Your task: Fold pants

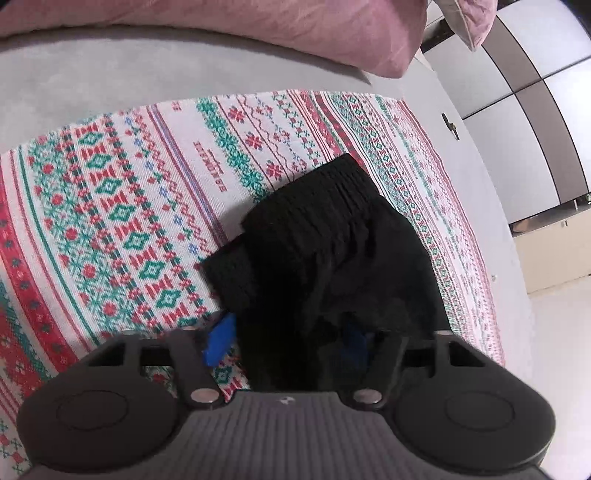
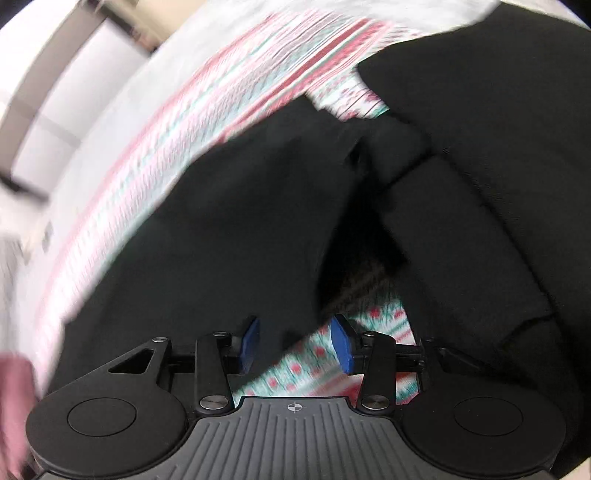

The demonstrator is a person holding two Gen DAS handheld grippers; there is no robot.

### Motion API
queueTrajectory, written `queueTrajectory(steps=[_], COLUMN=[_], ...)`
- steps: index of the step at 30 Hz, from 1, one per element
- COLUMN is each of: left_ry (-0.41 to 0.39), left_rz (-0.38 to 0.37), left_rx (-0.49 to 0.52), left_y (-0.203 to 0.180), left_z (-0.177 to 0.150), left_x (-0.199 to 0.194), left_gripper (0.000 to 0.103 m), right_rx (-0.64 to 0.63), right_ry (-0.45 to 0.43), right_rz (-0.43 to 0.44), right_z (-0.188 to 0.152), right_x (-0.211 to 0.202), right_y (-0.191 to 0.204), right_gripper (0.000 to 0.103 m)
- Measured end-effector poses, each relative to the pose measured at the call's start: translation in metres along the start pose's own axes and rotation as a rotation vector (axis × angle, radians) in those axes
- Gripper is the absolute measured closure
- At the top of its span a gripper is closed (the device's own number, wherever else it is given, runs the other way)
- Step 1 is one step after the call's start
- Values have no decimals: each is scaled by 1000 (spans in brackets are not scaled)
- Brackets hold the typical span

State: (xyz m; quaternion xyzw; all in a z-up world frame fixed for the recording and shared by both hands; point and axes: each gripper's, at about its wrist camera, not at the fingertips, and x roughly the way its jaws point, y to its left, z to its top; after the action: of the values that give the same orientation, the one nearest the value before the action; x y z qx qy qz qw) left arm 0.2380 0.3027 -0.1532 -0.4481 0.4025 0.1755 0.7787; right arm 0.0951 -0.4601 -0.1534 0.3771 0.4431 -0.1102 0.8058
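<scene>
left wrist view: the black pants [image 1: 332,236] lie bunched on the patterned red, green and white blanket [image 1: 110,206], waistband at the far end, right of centre. the left gripper [image 1: 288,338] has its jaws spread, with dark cloth lying between the blue pads [image 1: 219,341]. a pink pillow [image 1: 258,33] lies far along the bed. right wrist view is motion-blurred: the right gripper [image 2: 295,345] has its jaws spread, a fold of the pants [image 2: 229,221] hanging between them.

Left tongs [image 1: 288,338] spread wide, pads apart; right tongs [image 2: 295,343] likewise spread, blue pads parted.
</scene>
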Motion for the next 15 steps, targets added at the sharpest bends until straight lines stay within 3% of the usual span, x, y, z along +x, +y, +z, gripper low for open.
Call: queueTrajectory(steps=[2, 6, 10, 12, 13, 15], left_ry=[-9, -27, -39, -40, -42, -68], left_rz=[2, -18, -31, -40, -47, -81], left_rx=[2, -1, -16, -23, -29, -67], left_y=[1, 3, 4, 4, 5, 8], left_z=[0, -1, 0, 1, 3, 6], left_x=[1, 1, 2, 1, 0, -10], left_gripper=[41, 51, 54, 57, 59, 65], right_rx=[45, 23, 4, -49, -64, -27], right_ry=[-44, -58, -182, -190, -190, -233], right_rz=[18, -90, -128, -154, -156, -97], right_z=[2, 4, 8, 12, 14, 16], right_x=[-2, 13, 13, 22, 25, 18], right_y=[-2, 11, 16, 23, 26, 29], right_gripper=[51, 51, 56, 75, 98, 102])
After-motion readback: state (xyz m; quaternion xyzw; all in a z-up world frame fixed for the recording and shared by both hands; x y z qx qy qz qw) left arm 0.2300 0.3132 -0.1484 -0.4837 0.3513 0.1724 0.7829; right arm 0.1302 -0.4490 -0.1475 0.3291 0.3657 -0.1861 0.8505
